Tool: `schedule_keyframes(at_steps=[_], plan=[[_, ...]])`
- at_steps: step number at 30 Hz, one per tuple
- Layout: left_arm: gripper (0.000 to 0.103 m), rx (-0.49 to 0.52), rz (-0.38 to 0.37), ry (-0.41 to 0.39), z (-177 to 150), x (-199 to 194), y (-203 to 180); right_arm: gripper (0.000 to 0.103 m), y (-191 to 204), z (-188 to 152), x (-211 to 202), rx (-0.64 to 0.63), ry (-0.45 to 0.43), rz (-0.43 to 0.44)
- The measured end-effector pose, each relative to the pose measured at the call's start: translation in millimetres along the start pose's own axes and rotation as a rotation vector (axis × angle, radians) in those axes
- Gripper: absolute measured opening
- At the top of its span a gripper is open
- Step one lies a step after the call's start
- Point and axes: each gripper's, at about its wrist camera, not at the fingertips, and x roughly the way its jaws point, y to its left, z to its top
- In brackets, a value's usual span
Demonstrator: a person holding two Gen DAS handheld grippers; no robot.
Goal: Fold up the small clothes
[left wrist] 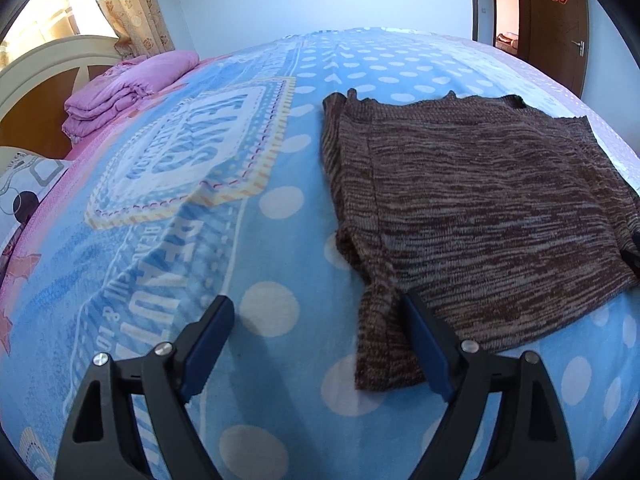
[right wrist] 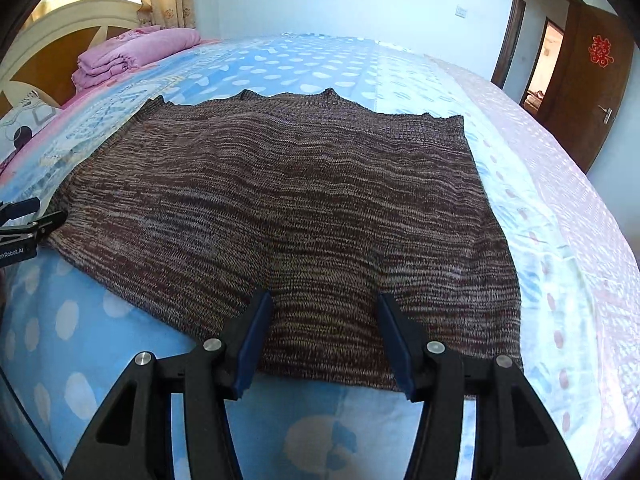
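A brown marled knit sweater point(left wrist: 472, 200) lies flat on the blue dotted blanket point(left wrist: 272, 240); it also fills the middle of the right wrist view point(right wrist: 288, 208). One sleeve end point(left wrist: 380, 344) sticks out toward me at its near left corner. My left gripper point(left wrist: 318, 308) is open, low over the blanket, its right finger point(left wrist: 424, 344) beside that sleeve end. My right gripper point(right wrist: 324, 308) is open, its fingers straddling the sweater's near edge. The left gripper also shows at the far left of the right wrist view point(right wrist: 28, 220).
A folded pink quilt point(left wrist: 120, 92) lies by the cream headboard point(left wrist: 48, 64) at the far left. A patterned pillow point(left wrist: 24, 188) sits at the left edge. A brown door point(left wrist: 556, 20) stands open at the far right. The pink sheet point(right wrist: 560, 184) borders the blanket's right side.
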Motion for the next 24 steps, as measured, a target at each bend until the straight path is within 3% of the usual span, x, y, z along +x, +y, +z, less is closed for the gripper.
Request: schedule_keyframes(at_steps=[3, 6, 8, 10, 12, 14, 19, 24], plan=[[0.088, -0.021, -0.022, -0.008, -1, -3, 4, 0.055, 4, 10, -9, 0.004, 0.011, 0.018], [0.089, -0.041, -0.020, -0.015, -5, -7, 8, 0.054, 23, 27, -17, -0.033, -0.033, 0.061], [0.090, -0.033, -0.007, -0.013, -7, -8, 6, 0.053, 42, 41, -12, -0.064, -0.036, 0.125], [0.092, -0.017, 0.022, -0.012, -8, -7, 2, 0.053, 56, 53, 5, -0.056, 0.016, 0.185], [0.092, -0.008, 0.034, -0.010, -8, -7, 1, 0.053, 68, 52, 27, -0.055, 0.089, 0.170], [0.093, -0.016, 0.024, 0.002, -10, -6, 4, 0.054, 79, 42, 22, -0.089, 0.044, 0.123], [0.094, -0.038, 0.006, -0.002, -19, -10, 9, 0.054, 81, 14, 5, -0.123, 0.003, 0.152], [0.095, -0.035, 0.018, -0.008, -22, -12, 9, 0.054, 85, 34, 3, -0.140, 0.030, 0.182]])
